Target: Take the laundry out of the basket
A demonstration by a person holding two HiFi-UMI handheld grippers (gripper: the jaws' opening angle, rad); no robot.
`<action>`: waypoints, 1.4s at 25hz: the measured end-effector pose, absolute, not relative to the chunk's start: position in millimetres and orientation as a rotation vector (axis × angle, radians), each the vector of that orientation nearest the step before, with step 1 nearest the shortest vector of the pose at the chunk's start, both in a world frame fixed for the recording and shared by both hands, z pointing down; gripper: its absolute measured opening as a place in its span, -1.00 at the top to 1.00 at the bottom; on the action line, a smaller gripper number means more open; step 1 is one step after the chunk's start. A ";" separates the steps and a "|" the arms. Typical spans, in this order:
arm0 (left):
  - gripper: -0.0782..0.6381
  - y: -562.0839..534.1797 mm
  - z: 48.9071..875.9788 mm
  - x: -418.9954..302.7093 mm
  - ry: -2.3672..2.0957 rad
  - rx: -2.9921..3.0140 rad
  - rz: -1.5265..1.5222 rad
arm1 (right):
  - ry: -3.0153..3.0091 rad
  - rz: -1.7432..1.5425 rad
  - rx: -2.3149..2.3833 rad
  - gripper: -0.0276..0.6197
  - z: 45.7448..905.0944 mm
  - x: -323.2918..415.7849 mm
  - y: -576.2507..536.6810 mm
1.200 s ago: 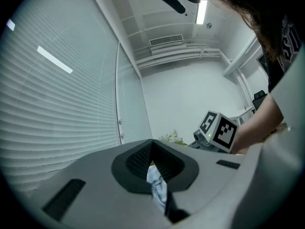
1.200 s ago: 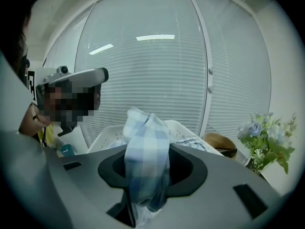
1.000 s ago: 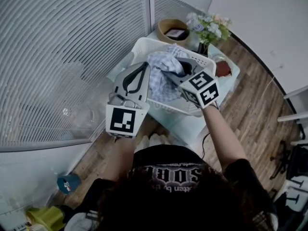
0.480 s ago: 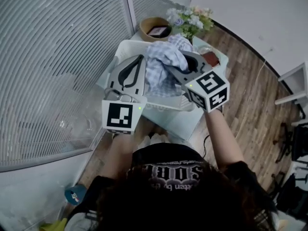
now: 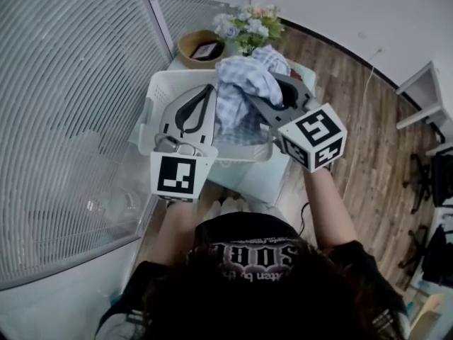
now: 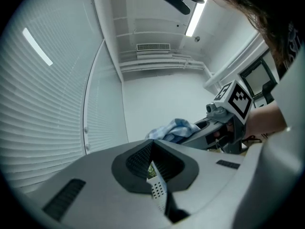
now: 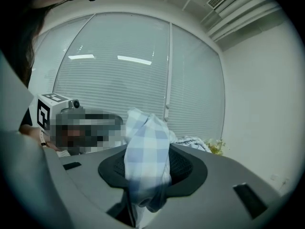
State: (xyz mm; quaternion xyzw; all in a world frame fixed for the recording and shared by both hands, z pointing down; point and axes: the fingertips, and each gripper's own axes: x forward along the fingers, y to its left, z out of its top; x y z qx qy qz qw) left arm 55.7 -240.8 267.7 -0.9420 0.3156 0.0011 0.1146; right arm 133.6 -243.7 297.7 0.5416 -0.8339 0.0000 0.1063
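A blue-and-white check cloth (image 5: 244, 83) is being gripped by the R claw (image 5: 259, 109). Its jaws are being pressed onto a bunched fold, w/ fabric spilling out above and below the pads. The cloth is being held up over the white basket (image 5: 157, 98): the top is bulging above the rim and the lower part is hanging down inside the right half. The L claw (image 5: 207, 92) is being laid over the basket's left half, jaws nearly together, and a thin strip of perforated basket wall is being pinched btwn its pads. The basket is being carried by a pale bench (image 5: 249, 181) beside the blinds (image 5: 64, 119). Flowers (image 5: 248, 27) and a round bowl (image 5: 198, 44) w/ a small dark item inside are being shown just behind the basket. Wood floor (image 5: 368, 119) is being shown to the right.
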 end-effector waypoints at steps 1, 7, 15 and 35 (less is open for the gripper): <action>0.79 -240.7 268.6 59.3 0.909 -2.769 0.000 | -2.447 0.001 1.619 0.41 296.7 139.5 -241.9; 0.79 -233.2 271.0 86.1 0.800 -2.798 -0.001 | -2.383 0.020 1.751 0.41 294.8 174.8 -227.2; 0.79 -216.5 264.8 121.2 0.716 -2.820 0.037 | -2.313 0.013 1.863 0.41 286.3 215.6 -195.5; 0.79 -134.7 259.2 232.8 0.530 -2.848 0.084 | -2.155 -0.008 2.086 0.41 276.8 339.2 -88.2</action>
